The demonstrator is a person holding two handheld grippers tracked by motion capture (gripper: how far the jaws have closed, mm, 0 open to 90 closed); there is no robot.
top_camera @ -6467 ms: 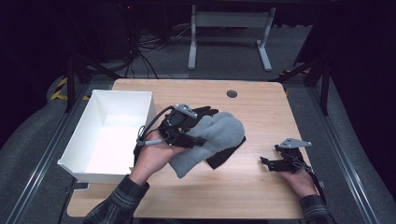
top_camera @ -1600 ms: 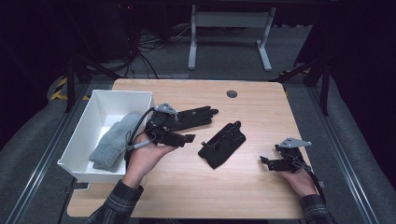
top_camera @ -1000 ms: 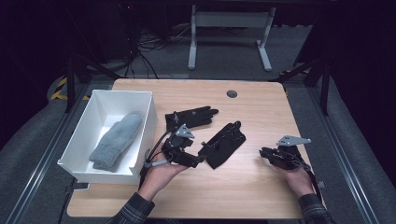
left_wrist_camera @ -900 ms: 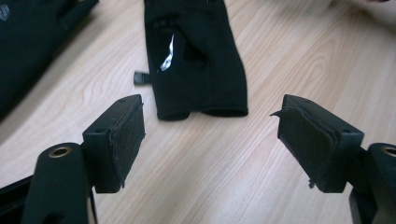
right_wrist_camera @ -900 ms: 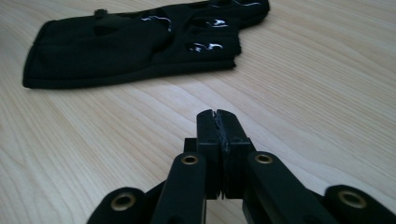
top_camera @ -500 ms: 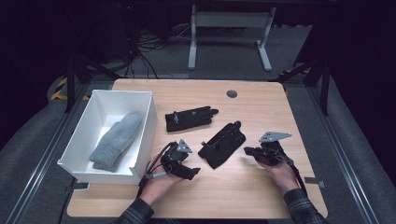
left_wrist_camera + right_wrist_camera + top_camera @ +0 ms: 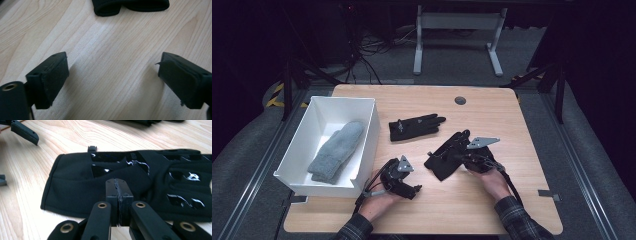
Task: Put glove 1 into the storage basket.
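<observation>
Black glove [image 7: 448,156] under right tool [image 7: 462,156], second glove [image 7: 414,127] beyond

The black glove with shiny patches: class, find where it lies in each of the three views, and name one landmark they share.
High view: the black glove with shiny patches lies near the table's middle, towards the near edge.
Left gripper view: a black cuff at the top edge; whether it is this glove cannot be told.
Right gripper view: the glove spans the middle.
Shared landmark: the light wooden table.
</observation>
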